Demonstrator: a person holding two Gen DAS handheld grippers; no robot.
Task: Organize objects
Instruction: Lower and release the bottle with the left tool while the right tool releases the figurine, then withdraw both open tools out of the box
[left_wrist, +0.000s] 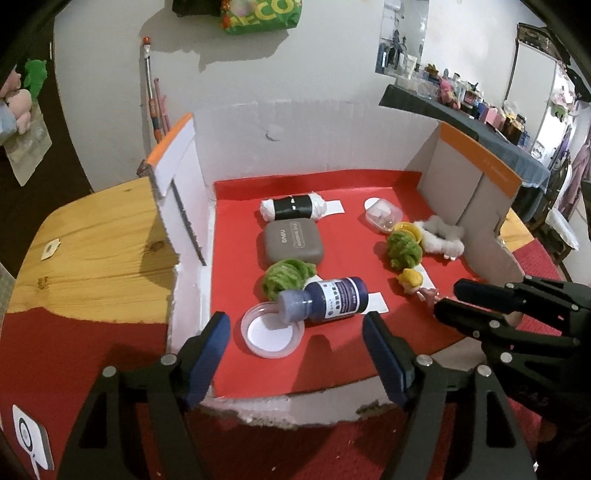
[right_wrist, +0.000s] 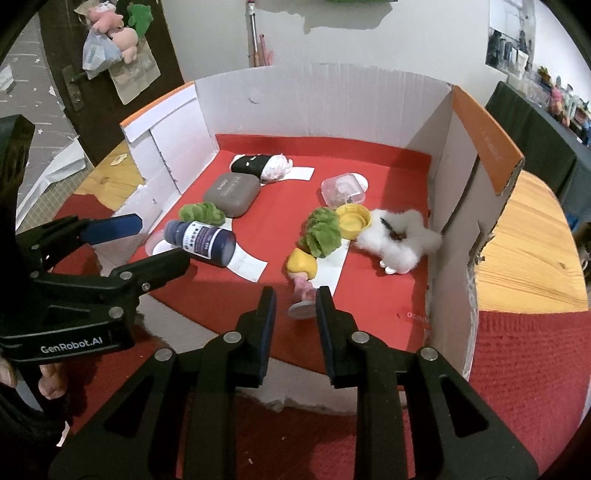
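Note:
A dark blue bottle (left_wrist: 327, 301) (right_wrist: 201, 242) lies on its side, its neck over a clear round lid (left_wrist: 271, 334). My left gripper (left_wrist: 295, 345) is open and empty, just in front of the lid and bottle. A small doll with yellow hair (right_wrist: 302, 275) (left_wrist: 413, 282) lies on the red mat. My right gripper (right_wrist: 295, 308) is partly open, its jaws on either side of the doll's round base without closing on it. Two green fuzzy pieces (left_wrist: 288, 278) (right_wrist: 321, 232), a grey case (left_wrist: 293, 240) and a black-and-white roll (left_wrist: 293, 208) also lie on the mat.
The objects lie in a white cardboard box (left_wrist: 295, 136) lined with a red mat (left_wrist: 343, 354), on a wooden table (left_wrist: 92, 243). A clear small box (right_wrist: 341, 190), a yellow cap (right_wrist: 352, 219) and a white fluffy toy (right_wrist: 399, 240) sit at the right, near the box wall (right_wrist: 454, 206).

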